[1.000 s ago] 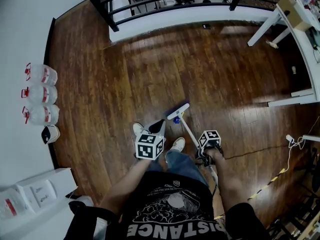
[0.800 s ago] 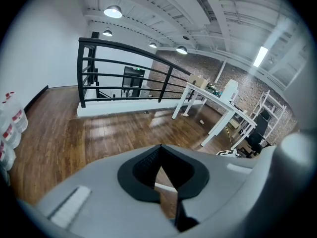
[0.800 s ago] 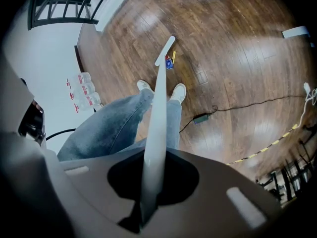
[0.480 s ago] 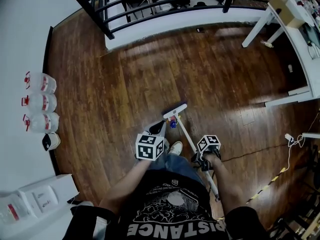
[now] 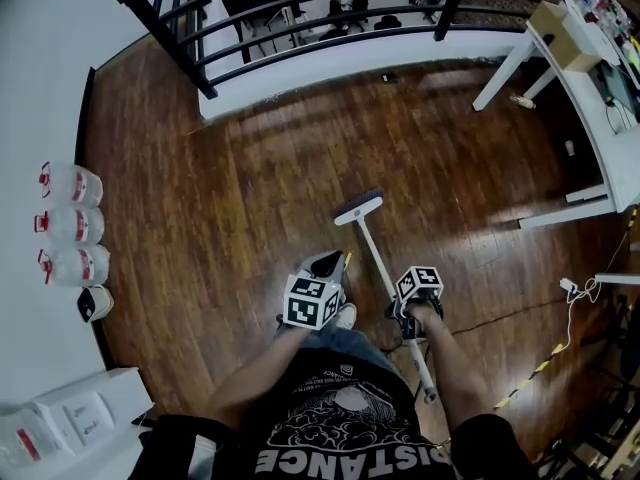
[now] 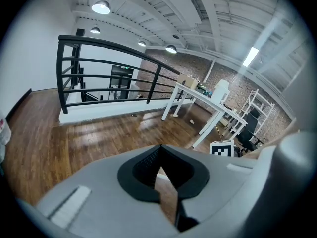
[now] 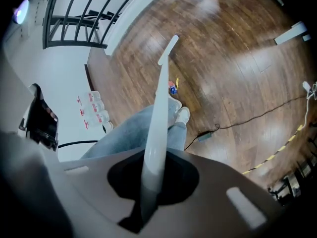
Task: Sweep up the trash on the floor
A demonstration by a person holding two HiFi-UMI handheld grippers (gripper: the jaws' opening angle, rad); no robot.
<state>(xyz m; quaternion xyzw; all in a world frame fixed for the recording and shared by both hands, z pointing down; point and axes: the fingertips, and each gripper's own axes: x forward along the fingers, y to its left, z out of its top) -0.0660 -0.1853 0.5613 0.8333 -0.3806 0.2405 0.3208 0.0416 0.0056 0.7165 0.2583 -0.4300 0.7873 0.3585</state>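
Observation:
A white-handled broom point(image 5: 380, 253) slants across the dark wood floor, its brush head point(image 5: 358, 208) out ahead of the person's feet. My right gripper point(image 5: 405, 318) is shut on the handle, and in the right gripper view the broom handle point(image 7: 158, 113) runs straight out from between the jaws of the right gripper point(image 7: 148, 185). My left gripper point(image 5: 320, 283) holds a dark dustpan point(image 5: 326, 264) just above the shoes. In the left gripper view the left gripper point(image 6: 166, 192) has a thin part of the pan between its jaws. Small blue and yellow trash point(image 7: 173, 87) lies by the shoe; the head view shows only a yellow trash bit point(image 5: 347, 258).
Three water jugs point(image 5: 68, 225) stand along the left wall, with a white cabinet point(image 5: 60, 413) below them. A black railing point(image 5: 300, 13) and a white ledge close off the far side. A white table point(image 5: 590, 88) stands at right. A cable point(image 5: 520, 308) and striped tape point(image 5: 530, 373) cross the floor.
The broom head has moved forward, away from the feet and the trash. The dustpan and left gripper sit slightly further right, closer to the trash.

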